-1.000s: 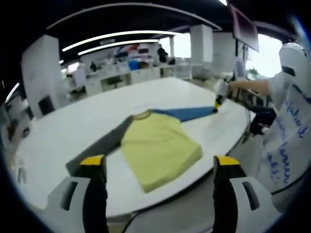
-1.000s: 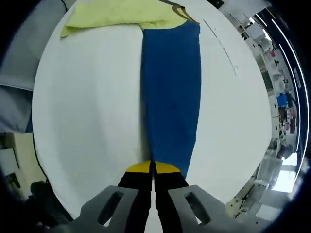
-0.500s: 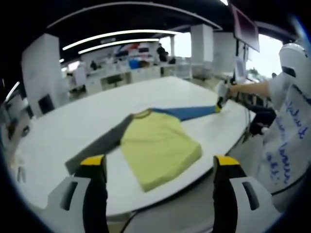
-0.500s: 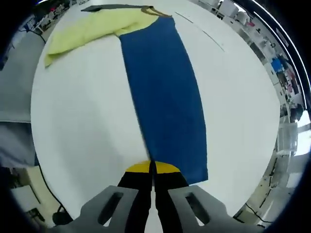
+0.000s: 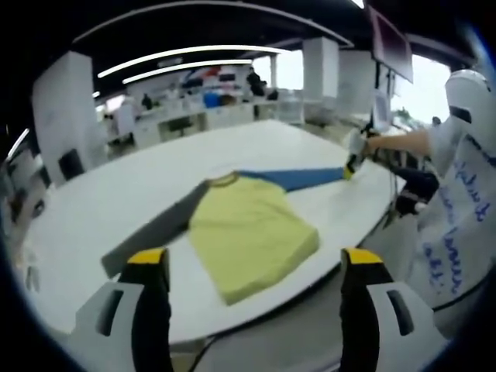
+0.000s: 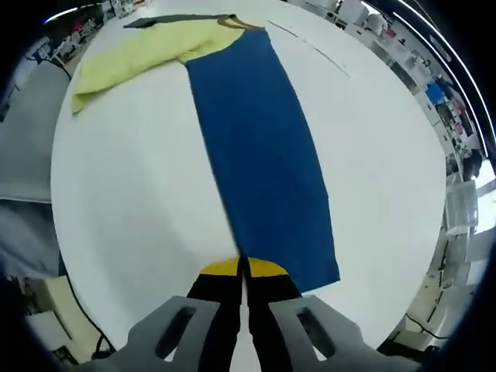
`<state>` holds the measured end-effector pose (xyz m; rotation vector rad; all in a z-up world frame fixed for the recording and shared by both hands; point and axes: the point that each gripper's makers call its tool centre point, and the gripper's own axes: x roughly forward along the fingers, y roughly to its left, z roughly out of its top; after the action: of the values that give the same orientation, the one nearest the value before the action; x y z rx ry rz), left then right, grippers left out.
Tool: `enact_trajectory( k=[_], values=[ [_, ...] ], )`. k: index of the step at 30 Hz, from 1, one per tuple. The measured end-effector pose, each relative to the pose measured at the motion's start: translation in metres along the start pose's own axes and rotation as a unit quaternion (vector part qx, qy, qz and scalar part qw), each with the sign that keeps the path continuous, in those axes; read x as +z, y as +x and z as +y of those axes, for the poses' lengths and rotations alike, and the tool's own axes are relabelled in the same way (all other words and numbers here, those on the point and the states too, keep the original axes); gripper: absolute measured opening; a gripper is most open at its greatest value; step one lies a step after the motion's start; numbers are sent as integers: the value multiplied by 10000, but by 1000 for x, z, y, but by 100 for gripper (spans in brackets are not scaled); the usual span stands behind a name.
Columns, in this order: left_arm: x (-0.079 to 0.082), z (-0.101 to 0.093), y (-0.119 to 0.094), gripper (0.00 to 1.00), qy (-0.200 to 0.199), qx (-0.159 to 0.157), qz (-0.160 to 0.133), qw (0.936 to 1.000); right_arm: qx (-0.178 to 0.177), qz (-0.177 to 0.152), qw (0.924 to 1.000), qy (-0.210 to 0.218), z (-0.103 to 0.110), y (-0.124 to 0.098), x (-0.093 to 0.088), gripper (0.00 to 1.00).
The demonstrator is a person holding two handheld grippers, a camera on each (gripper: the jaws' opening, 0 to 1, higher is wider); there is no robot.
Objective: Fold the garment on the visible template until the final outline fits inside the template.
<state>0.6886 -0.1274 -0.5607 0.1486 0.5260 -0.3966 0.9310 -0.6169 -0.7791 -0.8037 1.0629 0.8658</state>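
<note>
The work surface is a large white table with a rounded edge, standing in an open-plan hall. Long curved light strips run across a dark ceiling. A white square column stands at the left of the left gripper view; a second white column stands farther back, beside bright windows. Rows of white desks carrying assorted equipment fill the far side of the room. A dark monitor hangs at the upper right. In the right gripper view, further workstations lie beyond the table edge.

left gripper fingers apart, right gripper closed
</note>
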Motion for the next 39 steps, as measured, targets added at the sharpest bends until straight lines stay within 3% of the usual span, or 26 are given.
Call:
enact_trajectory(
  k=[8, 17, 25, 31, 39],
  values=[
    [1, -3, 3, 87, 24, -88, -13, 10000, -160, -310, 9990, 277, -6, -10, 0, 11],
    [3, -4, 8, 88, 75, -214, -77, 9997, -438, -952, 9911, 820, -12, -30, 12, 32],
    [0, 2, 8, 87, 62, -266, -96, 9996, -628, -1356, 9825, 1110, -4, -42, 26, 52],
    [0, 6, 9, 87, 69, -302, -116, 9995, -630, -1595, 9759, 1353, 16, -51, 43, 70],
    [0, 13, 10, 87, 112, -387, -155, 9991, -742, -2146, 9616, 1541, 38, -68, 75, 87]
  ],
)
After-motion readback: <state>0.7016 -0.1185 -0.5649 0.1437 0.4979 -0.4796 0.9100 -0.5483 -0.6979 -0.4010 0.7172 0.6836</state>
